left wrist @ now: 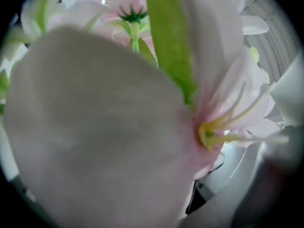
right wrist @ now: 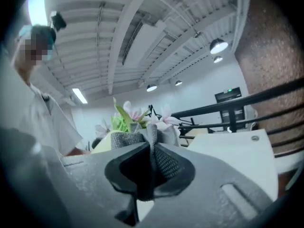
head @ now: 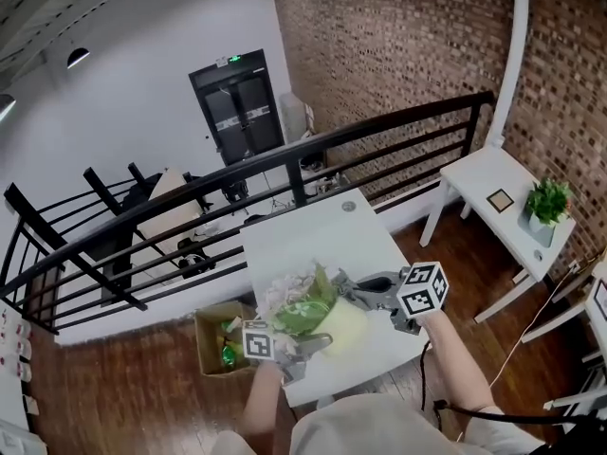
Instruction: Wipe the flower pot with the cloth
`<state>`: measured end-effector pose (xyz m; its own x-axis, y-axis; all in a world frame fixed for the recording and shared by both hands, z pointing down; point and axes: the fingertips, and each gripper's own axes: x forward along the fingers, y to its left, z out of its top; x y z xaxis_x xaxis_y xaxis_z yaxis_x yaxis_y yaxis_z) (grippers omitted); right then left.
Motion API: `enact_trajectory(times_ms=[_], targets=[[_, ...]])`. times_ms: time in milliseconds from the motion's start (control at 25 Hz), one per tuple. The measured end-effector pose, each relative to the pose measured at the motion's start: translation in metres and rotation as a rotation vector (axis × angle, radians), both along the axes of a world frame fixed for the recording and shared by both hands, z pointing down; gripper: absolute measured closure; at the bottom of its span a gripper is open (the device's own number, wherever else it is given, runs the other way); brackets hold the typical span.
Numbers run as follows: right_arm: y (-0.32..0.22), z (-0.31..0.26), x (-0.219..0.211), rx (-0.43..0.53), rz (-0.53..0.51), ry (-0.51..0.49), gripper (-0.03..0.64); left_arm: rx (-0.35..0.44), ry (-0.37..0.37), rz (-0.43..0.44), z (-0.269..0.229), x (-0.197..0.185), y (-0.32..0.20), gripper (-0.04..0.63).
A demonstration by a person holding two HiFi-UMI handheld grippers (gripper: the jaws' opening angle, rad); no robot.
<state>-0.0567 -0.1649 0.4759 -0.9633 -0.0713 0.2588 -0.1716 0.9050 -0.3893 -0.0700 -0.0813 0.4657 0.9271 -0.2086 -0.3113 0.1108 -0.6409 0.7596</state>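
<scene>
The flower pot [head: 347, 328] is pale yellow, with green leaves and pink-white flowers [head: 292, 295], and is held above the near end of the white table [head: 318, 227]. My left gripper [head: 318, 342] reaches in from the lower left and grips the pot near its rim. Its own view is filled with blurred petals [left wrist: 95, 127], which hide its jaws. My right gripper [head: 344, 287] [right wrist: 152, 148] comes in from the right, shut on a bunched grey cloth [right wrist: 167, 164]. The cloth sits just before the pot [right wrist: 105, 142] and flowers [right wrist: 137, 114].
A black railing [head: 285, 159] runs behind the table. An open cardboard box [head: 220, 341] stands on the wood floor at the left. A white side table [head: 493, 173] with a small potted plant [head: 547, 207] stands at the right by the brick wall. A person's white sleeve [right wrist: 52, 122] shows on the left.
</scene>
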Motion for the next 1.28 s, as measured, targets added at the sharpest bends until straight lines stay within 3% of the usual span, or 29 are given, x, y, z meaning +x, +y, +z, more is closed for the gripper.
enact_trajectory(times_ms=[80, 160, 400, 600, 800, 1000, 1160, 1280], targets=[[0.002, -0.014, -0.003, -0.091, -0.027, -0.131, 0.605, 0.011, 0.076, 0.017, -0.012, -0.004, 0.004, 0.067], [0.0, -0.022, -0.002, -0.121, -0.023, -0.189, 0.606, 0.023, 0.118, 0.026, -0.019, -0.003, 0.005, 0.067], [0.008, -0.009, -0.002, -0.074, -0.045, -0.124, 0.605, 0.05, 0.227, 0.086, -0.043, 0.001, 0.013, 0.067], [0.006, -0.02, 0.0, -0.107, 0.015, -0.256, 0.606, -0.036, 0.428, -0.015, -0.069, -0.015, -0.017, 0.074], [-0.003, -0.029, 0.01, -0.128, 0.151, -0.333, 0.604, -0.095, 0.485, -0.083, -0.079, -0.014, -0.024, 0.077], [-0.01, -0.031, 0.016, -0.118, 0.234, -0.376, 0.604, -0.189, 0.595, -0.181, -0.088, -0.019, -0.042, 0.077], [-0.005, -0.027, 0.012, -0.059, 0.259, -0.325, 0.604, -0.21, 0.642, -0.262, -0.096, -0.02, -0.053, 0.077], [0.001, -0.023, 0.01, -0.022, 0.276, -0.286, 0.604, -0.202, 0.624, -0.345, -0.098, -0.023, -0.058, 0.078]])
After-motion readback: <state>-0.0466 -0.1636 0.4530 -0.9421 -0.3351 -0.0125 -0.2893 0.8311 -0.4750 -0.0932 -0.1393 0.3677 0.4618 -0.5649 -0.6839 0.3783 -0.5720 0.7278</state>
